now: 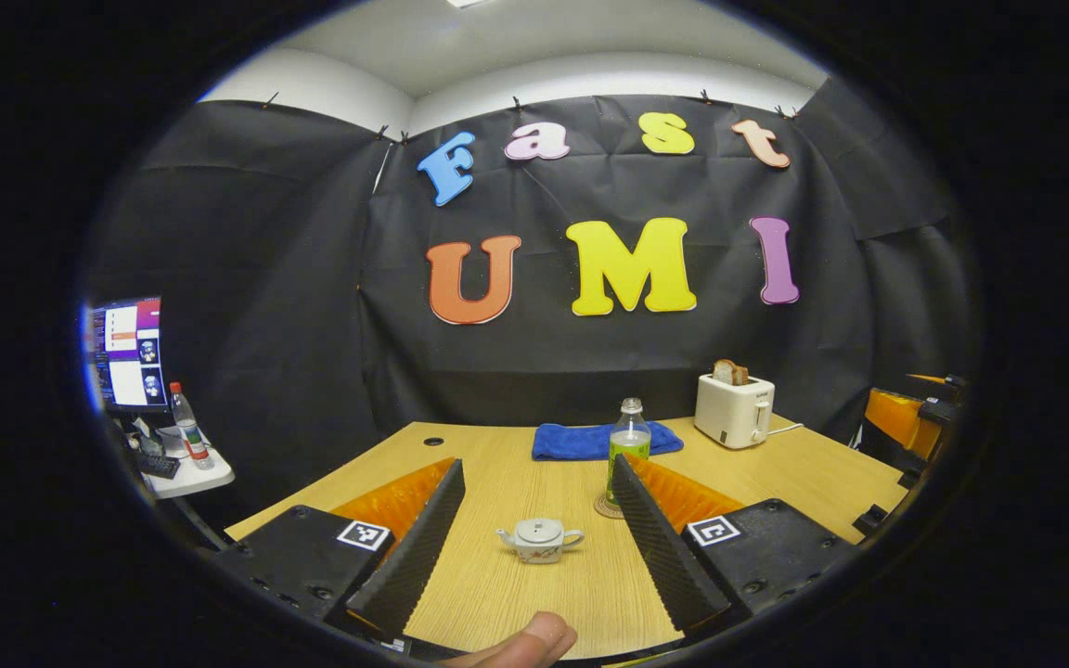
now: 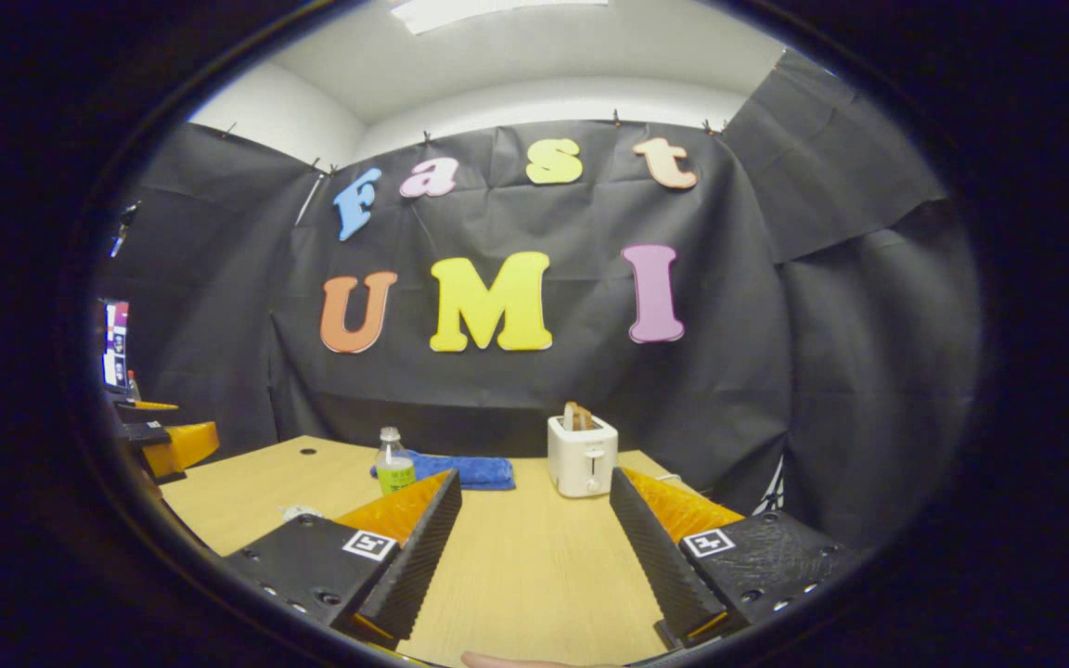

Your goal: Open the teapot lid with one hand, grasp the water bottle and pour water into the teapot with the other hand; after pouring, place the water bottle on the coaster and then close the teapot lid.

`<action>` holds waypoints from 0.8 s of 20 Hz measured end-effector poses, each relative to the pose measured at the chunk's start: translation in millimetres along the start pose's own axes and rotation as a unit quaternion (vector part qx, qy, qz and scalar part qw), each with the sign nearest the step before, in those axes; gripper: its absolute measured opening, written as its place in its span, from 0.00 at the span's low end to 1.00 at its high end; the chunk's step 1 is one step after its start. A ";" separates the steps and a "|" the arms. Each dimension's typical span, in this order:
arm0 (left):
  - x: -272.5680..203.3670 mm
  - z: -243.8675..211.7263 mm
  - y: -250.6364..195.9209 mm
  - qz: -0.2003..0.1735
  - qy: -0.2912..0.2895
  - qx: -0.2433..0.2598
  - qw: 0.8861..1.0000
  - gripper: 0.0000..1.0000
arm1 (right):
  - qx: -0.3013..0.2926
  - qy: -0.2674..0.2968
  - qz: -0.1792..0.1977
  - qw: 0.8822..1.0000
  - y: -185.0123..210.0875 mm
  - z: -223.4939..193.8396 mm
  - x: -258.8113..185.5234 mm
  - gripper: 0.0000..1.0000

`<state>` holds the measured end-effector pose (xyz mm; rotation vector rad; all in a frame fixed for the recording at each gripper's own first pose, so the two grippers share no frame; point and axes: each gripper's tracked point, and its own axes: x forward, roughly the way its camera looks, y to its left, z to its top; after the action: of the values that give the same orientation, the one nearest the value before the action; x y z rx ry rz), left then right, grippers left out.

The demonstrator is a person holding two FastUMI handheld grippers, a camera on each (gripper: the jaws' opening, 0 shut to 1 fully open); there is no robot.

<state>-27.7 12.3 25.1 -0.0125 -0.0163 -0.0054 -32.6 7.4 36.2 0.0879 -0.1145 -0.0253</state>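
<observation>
Two pairs of tongs are hanging over the wooden table (image 1: 497, 445), and I am holding one in each hand, both with fingers spread wide and gripping nothing. In the left gripper view, starting at nine o'clock, a screen (image 1: 129, 353) is glowing on a side stand with a red-capped bottle (image 1: 187, 427) beside it. My left gripper (image 1: 537, 538) is pointing at the teapot (image 1: 540, 540), which is sitting with its lid on between the two fingers but well clear of both, spout toward nine o'clock and handle toward three. Just past it, toward one o'clock, the water bottle (image 1: 628, 445) is standing upright on the coaster (image 1: 603, 507), its lower part half hidden behind my finger. Behind the bottle a folded blue cloth (image 1: 590, 440) is lying, and toward two o'clock a white toaster (image 1: 734, 409) is holding a slice of bread. At three o'clock my other tool is peeking in at the table's edge. In the right gripper view, my right gripper (image 2: 534, 547) is hovering over bare tabletop, with the bottle (image 2: 394, 467) at ten o'clock, the cloth (image 2: 470, 471) beside it, and the toaster (image 2: 582, 454) dead ahead at twelve.
</observation>
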 end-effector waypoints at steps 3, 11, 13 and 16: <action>-8.8 9.7 11.0 0.010 -0.008 -0.004 1.000 1.00 | -0.023 -0.002 -0.013 1.000 -1.3 3.3 -13.3 0.98; -16.0 10.1 -14.6 -0.026 -0.018 0.013 0.999 0.99 | -0.038 0.014 0.007 0.999 9.7 -7.2 -10.8 0.96; -14.0 2.0 -22.1 -0.034 -0.006 0.019 0.999 0.99 | -0.049 0.013 0.005 0.999 11.0 -7.2 -10.8 0.95; -10.0 -1.6 -20.7 -0.031 -0.001 0.027 0.999 1.00 | -0.057 0.014 0.008 0.998 15.0 -10.7 -9.2 0.94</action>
<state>-37.8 -8.4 23.6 0.0430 -0.0198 -0.0662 -40.2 23.6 25.9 -0.0257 -0.0860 -0.0138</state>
